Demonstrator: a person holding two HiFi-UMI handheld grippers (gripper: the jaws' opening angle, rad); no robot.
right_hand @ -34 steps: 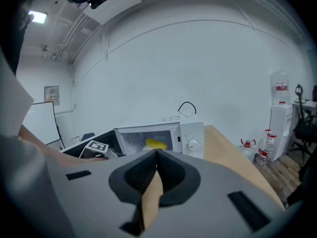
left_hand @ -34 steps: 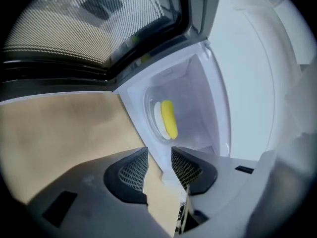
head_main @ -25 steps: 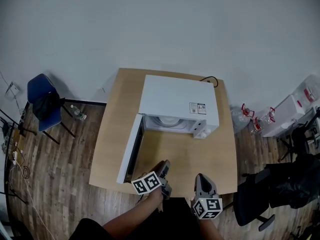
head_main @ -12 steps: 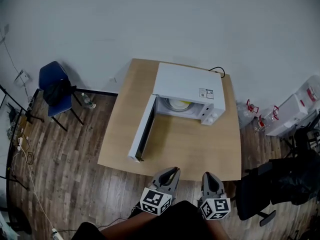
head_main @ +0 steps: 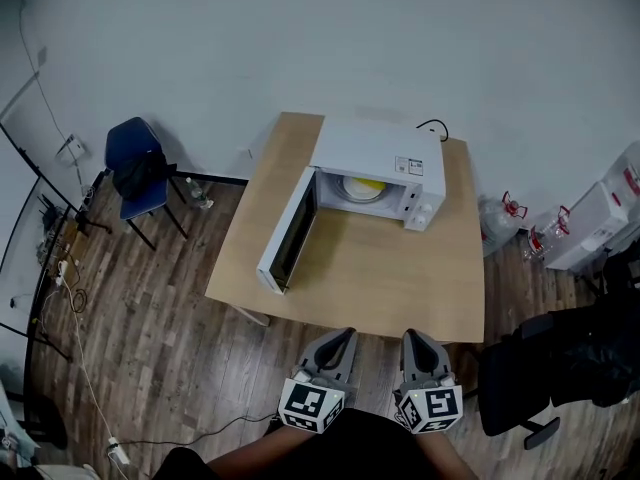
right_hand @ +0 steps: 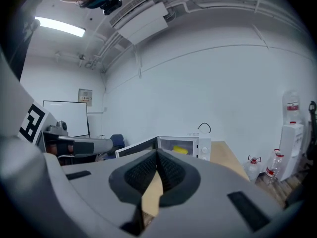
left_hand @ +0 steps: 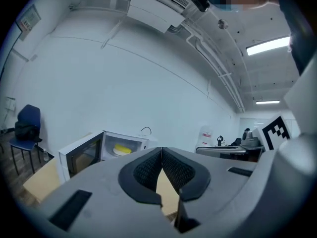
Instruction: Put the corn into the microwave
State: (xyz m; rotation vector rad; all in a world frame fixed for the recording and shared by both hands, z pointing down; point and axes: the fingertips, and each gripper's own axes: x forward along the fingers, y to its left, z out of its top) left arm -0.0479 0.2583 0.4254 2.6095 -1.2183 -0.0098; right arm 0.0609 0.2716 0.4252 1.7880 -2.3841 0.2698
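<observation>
The white microwave (head_main: 380, 158) stands at the back of the wooden table (head_main: 400, 288), its door (head_main: 290, 233) swung wide open to the left. Inside, the yellow corn (head_main: 365, 184) lies on a white plate. Both gripper views show the corn (left_hand: 122, 148) (right_hand: 180, 150) far ahead in the open cavity. My left gripper (head_main: 345, 336) and right gripper (head_main: 412, 336) hang side by side short of the table's front edge, above the floor. The left gripper (left_hand: 161, 150) has just been closing, and its pads meet with nothing between them. The right gripper (right_hand: 157, 153) is likewise shut and empty.
A blue chair (head_main: 135, 158) with a dark bag stands left of the table. Water bottles (head_main: 510, 213) and white boxes sit on the floor at the right. A black office chair (head_main: 560, 368) is near my right side. Cables run along the floor at the left.
Both grippers have drawn back off the table's front edge and lifted. The left one has rolled upright and its jaws have come together. The table and microwave now look farther away.
</observation>
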